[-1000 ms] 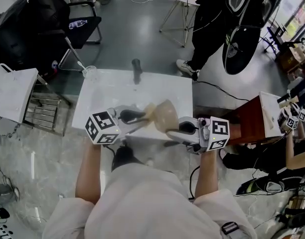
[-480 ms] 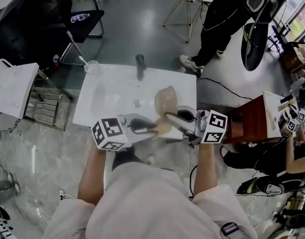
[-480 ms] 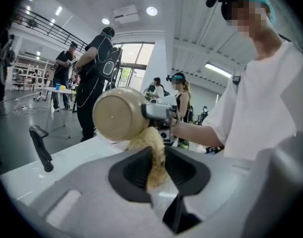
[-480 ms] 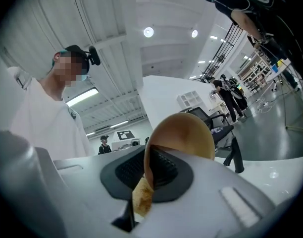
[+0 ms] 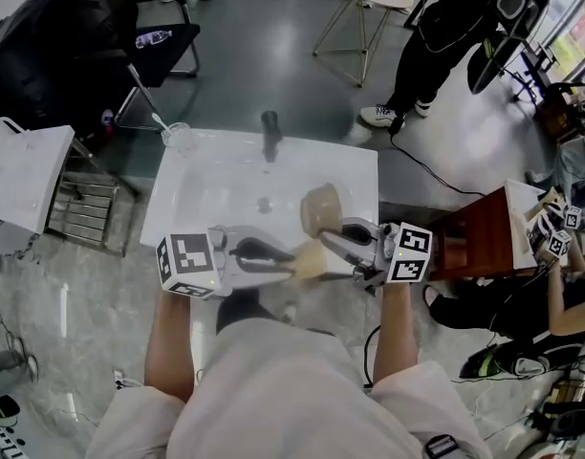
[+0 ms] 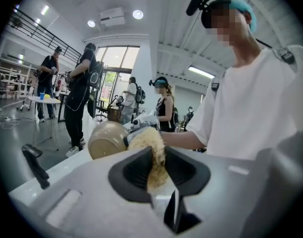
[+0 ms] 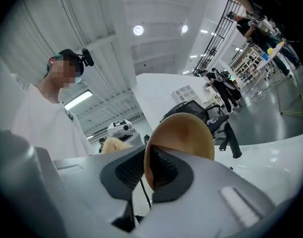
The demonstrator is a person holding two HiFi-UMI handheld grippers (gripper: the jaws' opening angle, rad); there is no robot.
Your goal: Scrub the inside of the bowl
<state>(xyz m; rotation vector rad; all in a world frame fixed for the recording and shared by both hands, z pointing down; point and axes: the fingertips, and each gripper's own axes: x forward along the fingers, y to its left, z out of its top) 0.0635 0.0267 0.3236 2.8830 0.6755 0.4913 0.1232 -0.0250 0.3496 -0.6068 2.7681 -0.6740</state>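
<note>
Head view: over the near edge of the white worktop, the left claw pinches a pale scrub pad. The pad is just beside the tan bowl, which the right claw holds tilted near the near right corner. Left gripper view: the jaws squeeze the fibrous pad, with the bowl just beyond. Right gripper view: the jaws are clamped on the bowl's rim.

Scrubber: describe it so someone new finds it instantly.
At the near edge of the white table, look at the left tool. The scrubber is the pale, fibrous wad pinched in it, rough and shaggy, unlike the smooth tan bowl beside it.
</note>
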